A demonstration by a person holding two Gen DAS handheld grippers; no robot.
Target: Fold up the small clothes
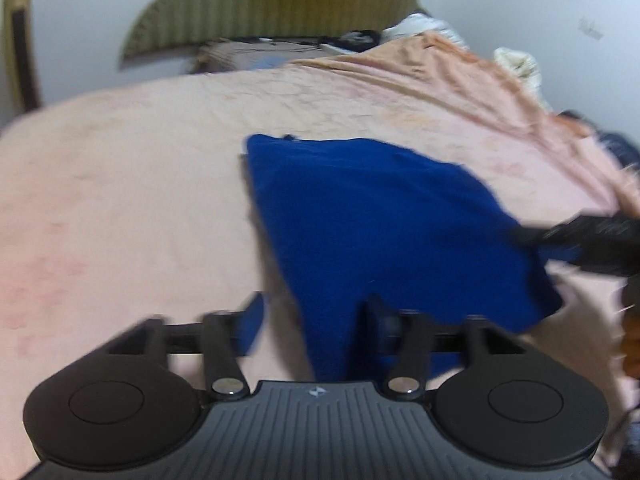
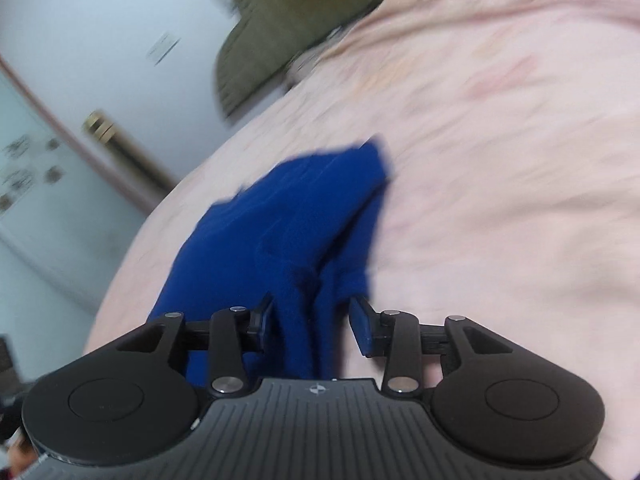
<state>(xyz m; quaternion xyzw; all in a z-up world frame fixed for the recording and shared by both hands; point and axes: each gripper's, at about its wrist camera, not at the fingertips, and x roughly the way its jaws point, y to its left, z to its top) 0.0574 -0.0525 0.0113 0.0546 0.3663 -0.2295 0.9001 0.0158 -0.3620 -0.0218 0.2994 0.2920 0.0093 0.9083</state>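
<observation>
A small royal-blue garment (image 1: 384, 224) lies spread on the pink bedsheet (image 1: 120, 200). In the left wrist view my left gripper (image 1: 314, 324) hovers over the garment's near edge, open; blue cloth runs between the fingers but the pads do not press on it. At that view's right edge the dark right gripper (image 1: 588, 240) sits at the garment's right corner. In the right wrist view the garment (image 2: 288, 224) looks bunched, and a fold passes between the blue pads (image 2: 362, 330) of my right gripper (image 2: 310, 326), which stands open with a gap beside the cloth.
An olive striped headboard (image 1: 272, 4) stands against the white wall at the far end. Crumpled peach bedding and other clothes (image 1: 432, 52) pile up at the far right. A wooden post (image 1: 18, 40) is at the left. The bed's edge drops to the floor (image 2: 48, 248).
</observation>
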